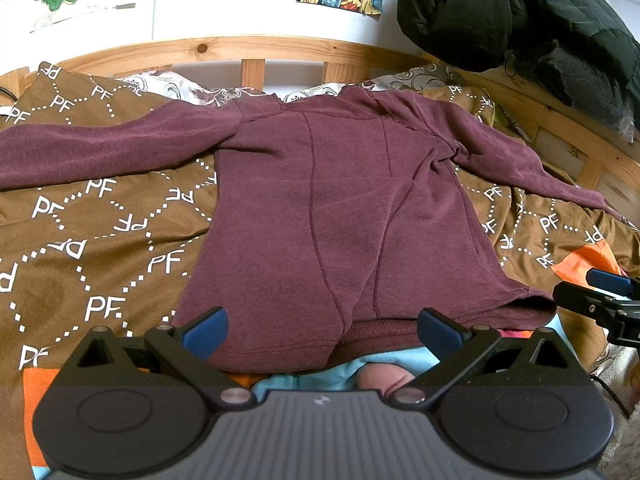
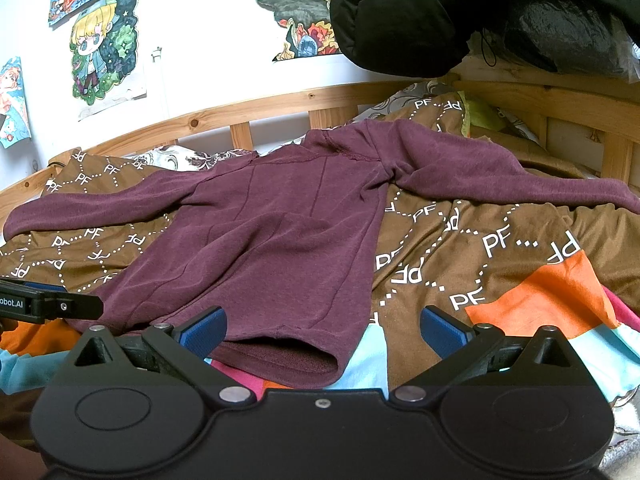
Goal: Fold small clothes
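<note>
A maroon long-sleeved top (image 1: 320,208) lies flat on the bed, both sleeves spread out to the sides, hem toward me. It also shows in the right wrist view (image 2: 272,248). My left gripper (image 1: 322,334) is open and empty, its jaws wide apart just above the hem's left part. My right gripper (image 2: 322,332) is open and empty at the hem's right corner. The right gripper also shows at the right edge of the left wrist view (image 1: 600,300).
A brown bedspread (image 1: 80,240) printed with white PF letters covers the bed, with orange and blue patches near me. A wooden slatted headboard (image 1: 252,52) runs along the far side. A black puffy jacket (image 1: 500,8) hangs at the upper right. Drawings hang on the white wall.
</note>
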The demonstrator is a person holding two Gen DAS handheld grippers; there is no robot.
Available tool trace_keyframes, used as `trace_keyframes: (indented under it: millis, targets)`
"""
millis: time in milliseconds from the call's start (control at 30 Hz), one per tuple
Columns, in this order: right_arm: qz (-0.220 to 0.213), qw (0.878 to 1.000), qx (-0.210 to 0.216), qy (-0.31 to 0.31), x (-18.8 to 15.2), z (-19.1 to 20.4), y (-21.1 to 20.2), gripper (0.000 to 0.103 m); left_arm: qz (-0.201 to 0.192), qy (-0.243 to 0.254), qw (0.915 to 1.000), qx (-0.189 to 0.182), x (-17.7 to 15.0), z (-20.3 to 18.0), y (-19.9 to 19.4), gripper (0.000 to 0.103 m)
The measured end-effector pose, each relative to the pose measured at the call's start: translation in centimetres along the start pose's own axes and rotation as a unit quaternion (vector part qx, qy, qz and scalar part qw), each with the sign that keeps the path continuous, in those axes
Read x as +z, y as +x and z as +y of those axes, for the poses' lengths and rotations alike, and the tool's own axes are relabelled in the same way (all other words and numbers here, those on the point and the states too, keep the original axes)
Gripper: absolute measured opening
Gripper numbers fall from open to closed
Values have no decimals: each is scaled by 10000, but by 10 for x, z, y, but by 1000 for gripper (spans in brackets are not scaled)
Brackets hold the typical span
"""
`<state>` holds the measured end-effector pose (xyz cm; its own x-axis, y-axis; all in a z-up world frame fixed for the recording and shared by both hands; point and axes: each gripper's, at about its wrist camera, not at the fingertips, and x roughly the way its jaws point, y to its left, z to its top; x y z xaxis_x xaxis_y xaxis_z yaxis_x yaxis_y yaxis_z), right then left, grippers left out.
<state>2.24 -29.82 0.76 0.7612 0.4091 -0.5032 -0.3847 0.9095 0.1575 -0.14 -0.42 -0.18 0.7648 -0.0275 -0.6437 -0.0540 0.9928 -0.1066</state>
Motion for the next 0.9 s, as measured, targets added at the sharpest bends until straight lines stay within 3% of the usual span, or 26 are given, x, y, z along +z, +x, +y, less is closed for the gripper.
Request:
trace_keyframes:
  millis: [900]
  targets:
    - [19, 10000, -10, 25, -2, 3, 1, 103, 26, 9, 10000, 23, -3, -2, 0, 102]
